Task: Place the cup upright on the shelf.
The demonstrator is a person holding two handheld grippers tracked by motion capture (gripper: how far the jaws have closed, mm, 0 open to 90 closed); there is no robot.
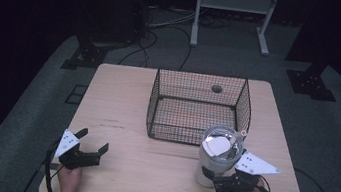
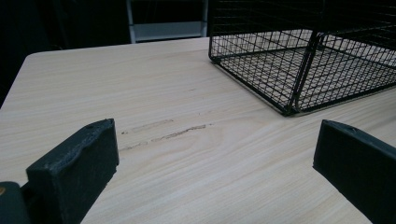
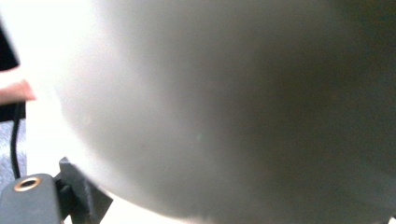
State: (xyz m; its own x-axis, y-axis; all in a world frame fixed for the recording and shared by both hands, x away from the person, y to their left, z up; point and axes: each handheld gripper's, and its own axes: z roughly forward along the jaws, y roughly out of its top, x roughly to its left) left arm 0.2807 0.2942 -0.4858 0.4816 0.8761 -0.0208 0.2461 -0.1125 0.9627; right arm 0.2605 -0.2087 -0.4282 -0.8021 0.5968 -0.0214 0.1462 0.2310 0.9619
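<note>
1. Right gripper (image 1: 220, 179) is clamped low on the side of a white cylindrical container (image 1: 215, 158), jaws around its lower body. In the right gripper view the container wall (image 3: 233, 107) sits hard up against the camera, blurred, which fits a deep grip with the body well between the jaws.
2. Container location: near-right part of the bench (image 1: 146, 183), upright, just in front of the near-right corner of the wire basket (image 1: 199, 107). From above, its top overlaps the basket's front rim; can't tell whether it touches the wire or is lifted off the bench.
3. Container's top is open or clear; something pale lies inside. Can't identify it.
4. Low side grip looks deliberate: keeps the container upright and leaves the top free. Downside is a tall body above the jaws, so it could tip if it swings.
5. Basket is empty, open top, placed mid-bench within reach of both hands. My read: it's the drop target, and the container has to clear the front wall to go in.
6. Left gripper (image 1: 87, 152) rests at the near-left of the bench, jaws wide apart, holding nothing. In the left gripper view, bare wood (image 2: 187, 140) lies between the jaws, and the basket corner (image 2: 292, 109) sits ahead to the right, well apart.
7. Left gripper is angled toward the basket, so it's likely parked, ready to steady the basket if needed.
</note>
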